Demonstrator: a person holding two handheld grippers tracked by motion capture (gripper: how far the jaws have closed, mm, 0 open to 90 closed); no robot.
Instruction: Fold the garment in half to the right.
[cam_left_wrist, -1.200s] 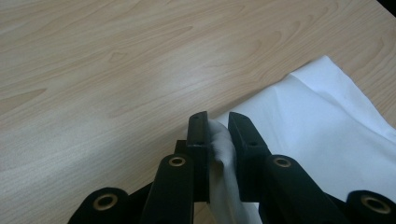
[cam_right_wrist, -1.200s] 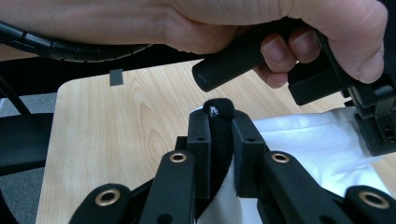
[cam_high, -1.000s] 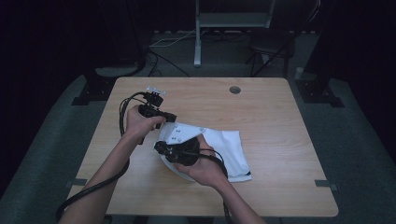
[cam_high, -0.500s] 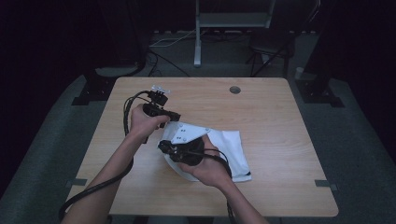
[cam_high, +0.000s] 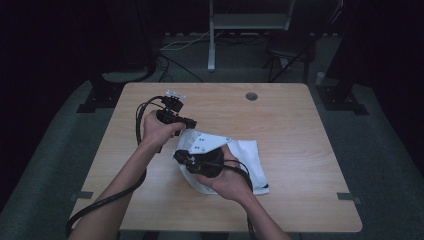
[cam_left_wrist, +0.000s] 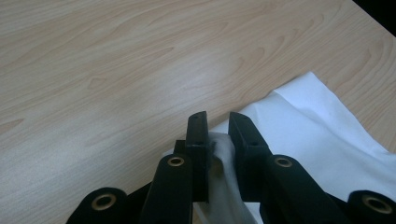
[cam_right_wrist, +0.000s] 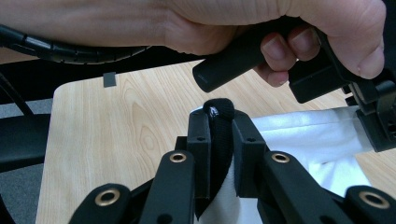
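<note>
- Since 1 s ago, L hand has drifted a touch toward the table's near-right, closer to the cloth; R hand has barely shifted.
- White soft fabric garment w/ black trim (cam_high: 247, 160) lies crumpled on the light wood-grain table (cam_high: 300, 130), mid-near part, both hands over its left end.
- Left gripper (cam_left_wrist: 218, 128): jaws nearly together, pinching a fold of white cloth at its edge.
- Right gripper (cam_right_wrist: 219, 122): jaws clamped on the black hem band (cam_right_wrist: 219, 112), white fabric hanging below.
- Step looks like spreading or folding the garment w/ two pinch points. To do it well: keep both pinches firm, pull apart evenly so the edge goes taut, lift just enough that cloth doesn't drag or bunch, don't let L grip slip off its thin fold.
- Gripper views show exactly what's between the jaws: white fold vs black band. High view can't, hands cover it.
- High view gives the overall layout: where the garment sits on the table and how much lies loose to the right.
- Right gripper view also catches the other hand (cam_right_wrist: 280, 28) on its handle, just beyond.
</note>
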